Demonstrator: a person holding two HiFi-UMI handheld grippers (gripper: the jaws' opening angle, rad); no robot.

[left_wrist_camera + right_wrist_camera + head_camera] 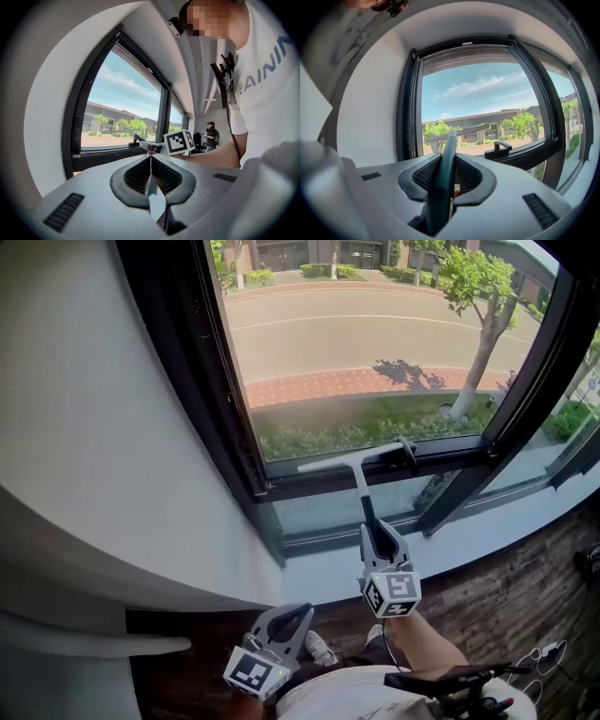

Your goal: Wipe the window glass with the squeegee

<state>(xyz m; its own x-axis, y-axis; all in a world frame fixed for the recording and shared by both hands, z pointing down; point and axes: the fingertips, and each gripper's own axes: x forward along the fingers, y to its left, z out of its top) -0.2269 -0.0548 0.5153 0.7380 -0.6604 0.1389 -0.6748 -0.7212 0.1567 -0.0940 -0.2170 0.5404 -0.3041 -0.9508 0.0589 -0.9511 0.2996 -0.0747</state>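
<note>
Sunny window glass [375, 334] stands ahead of the right gripper [375, 532], whose 2 jaws squeeze the squeegee [359, 463] handle, its blade lying sideways out past them at the bottom of the glass, while the left gripper [289, 613] hangs farther back, jaws together on nothing.

Black-framed window [375, 343] in a white wall [94, 390] above dark wooden floor [511, 601].

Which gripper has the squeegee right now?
The right gripper, its jaws clamped on the handle of the squeegee; the left gripper hangs low, shut and empty.
</note>
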